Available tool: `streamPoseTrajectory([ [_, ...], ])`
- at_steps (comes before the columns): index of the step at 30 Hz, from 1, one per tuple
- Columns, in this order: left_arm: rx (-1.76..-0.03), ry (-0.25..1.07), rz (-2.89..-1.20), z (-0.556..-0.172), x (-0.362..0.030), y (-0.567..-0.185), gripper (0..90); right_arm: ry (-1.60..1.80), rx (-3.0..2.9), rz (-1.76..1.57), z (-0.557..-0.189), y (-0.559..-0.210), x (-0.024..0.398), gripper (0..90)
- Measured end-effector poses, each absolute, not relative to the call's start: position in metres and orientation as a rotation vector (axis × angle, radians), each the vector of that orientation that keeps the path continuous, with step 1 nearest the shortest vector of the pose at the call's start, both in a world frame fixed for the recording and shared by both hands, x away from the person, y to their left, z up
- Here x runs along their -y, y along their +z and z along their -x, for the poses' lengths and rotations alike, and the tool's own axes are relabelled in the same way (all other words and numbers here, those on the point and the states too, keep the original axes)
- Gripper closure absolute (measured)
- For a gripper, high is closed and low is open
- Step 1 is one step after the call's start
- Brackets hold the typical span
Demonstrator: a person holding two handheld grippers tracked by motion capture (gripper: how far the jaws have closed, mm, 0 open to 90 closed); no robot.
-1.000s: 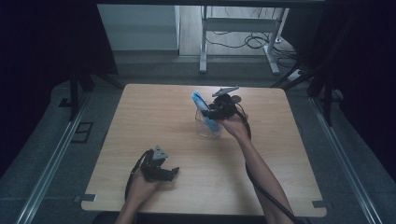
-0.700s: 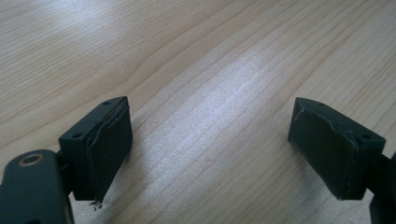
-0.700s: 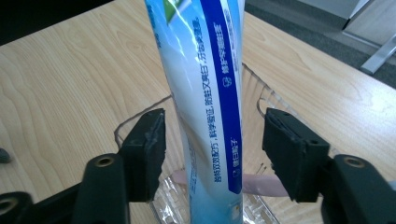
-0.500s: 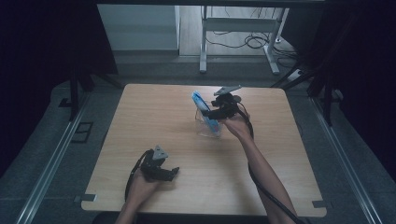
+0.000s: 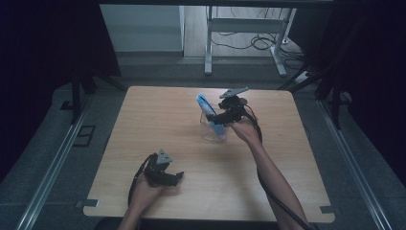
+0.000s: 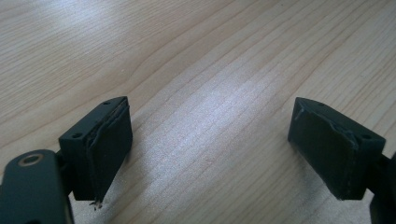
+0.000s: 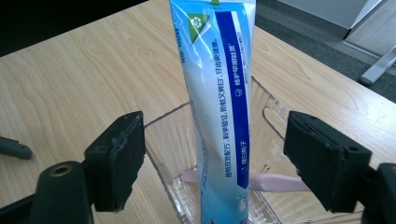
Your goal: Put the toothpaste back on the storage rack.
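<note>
The left gripper (image 5: pixel 174 177) is held low near the table's near edge by the left hand (image 5: pixel 143 189), its jaws spread wide apart. The right gripper (image 5: pixel 215 116) is held farther out by the right hand (image 5: pixel 245 130) on an extended forearm, jaws likewise parted.

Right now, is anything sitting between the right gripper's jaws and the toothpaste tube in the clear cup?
Nothing visible does. The right gripper is open, its jaws on either side of the toothpaste tube, which stands in the clear cup. A pink item lies low in the cup behind the tube.
</note>
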State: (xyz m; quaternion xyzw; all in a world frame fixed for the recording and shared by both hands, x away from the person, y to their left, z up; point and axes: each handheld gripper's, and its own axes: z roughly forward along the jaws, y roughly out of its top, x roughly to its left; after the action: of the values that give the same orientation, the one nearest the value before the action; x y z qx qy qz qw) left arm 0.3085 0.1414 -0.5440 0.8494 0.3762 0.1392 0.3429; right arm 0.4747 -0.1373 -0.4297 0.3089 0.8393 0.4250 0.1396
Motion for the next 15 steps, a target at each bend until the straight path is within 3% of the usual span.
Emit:
streamPoseTrajectory([
  [15,-0.977,0.362,-2.208,-0.3085,-0.1414,-0.544,13.9,1.21,-2.453,-0.89,-0.467,-0.4276,0.1395,13.7],
])
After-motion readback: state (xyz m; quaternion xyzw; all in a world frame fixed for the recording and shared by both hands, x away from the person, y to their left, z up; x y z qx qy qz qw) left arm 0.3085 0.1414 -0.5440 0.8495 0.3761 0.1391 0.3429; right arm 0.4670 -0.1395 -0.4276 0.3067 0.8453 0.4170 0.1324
